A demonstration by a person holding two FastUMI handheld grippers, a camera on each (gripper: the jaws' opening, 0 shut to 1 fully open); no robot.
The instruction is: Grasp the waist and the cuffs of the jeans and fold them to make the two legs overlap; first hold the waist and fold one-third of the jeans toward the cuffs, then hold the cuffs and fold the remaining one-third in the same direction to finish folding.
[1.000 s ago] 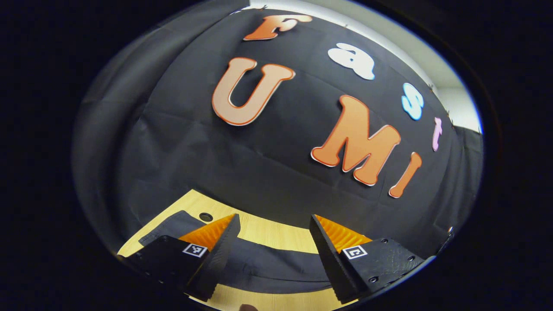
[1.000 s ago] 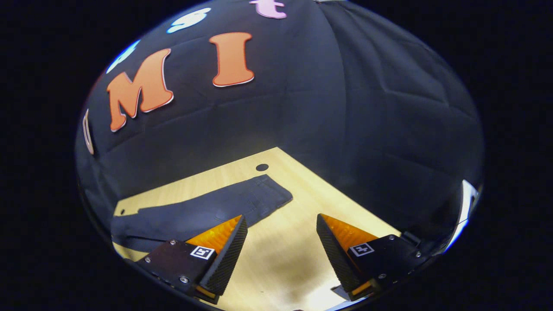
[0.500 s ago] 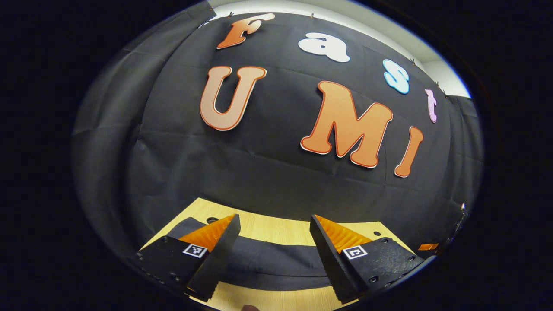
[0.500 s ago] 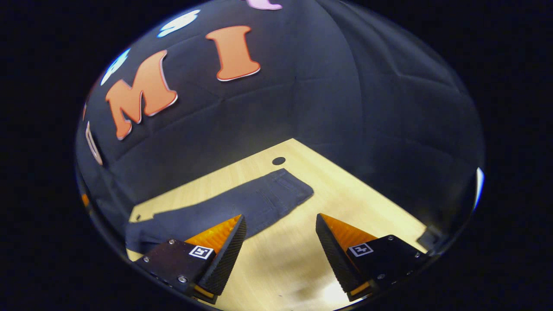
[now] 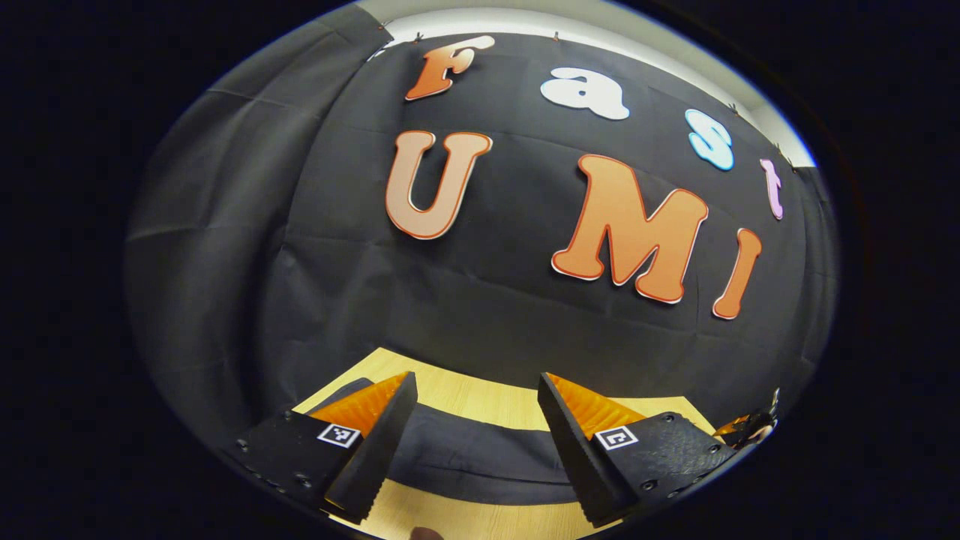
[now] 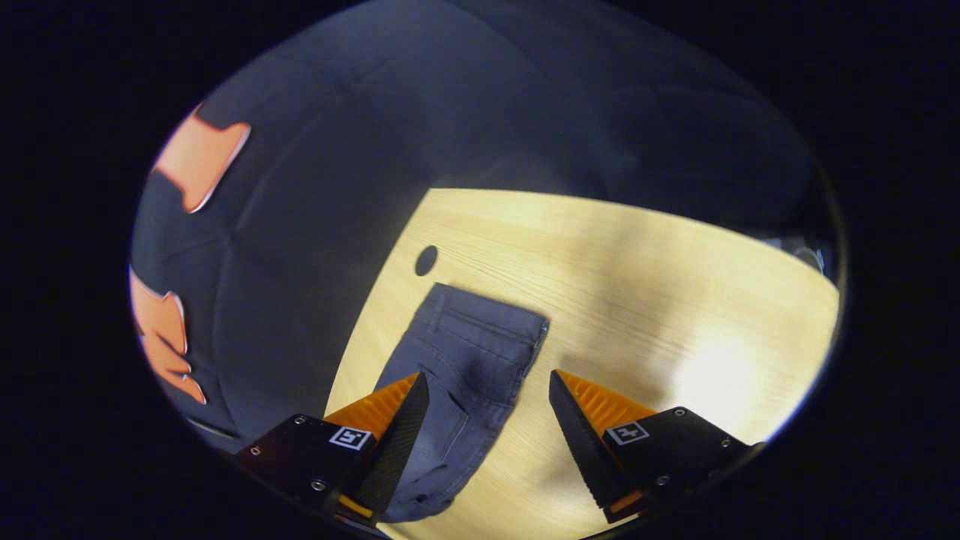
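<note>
Jeans (image 6: pixel 465 360) waist in right gripper view

The left gripper view sits low over the near edge of the table (image 5: pixel 480 401), looking almost level across it at the booth's cloth wall (image 5: pixel 300 262), so the wall takes most of it. The right gripper view is higher and tipped down, looking along the table (image 6: pixel 637 255) toward the wall (image 6: pixel 300 187). Both catch the jeans (image 5: pixel 472 457) (image 6: pixel 469 360) lying on that table.
</note>
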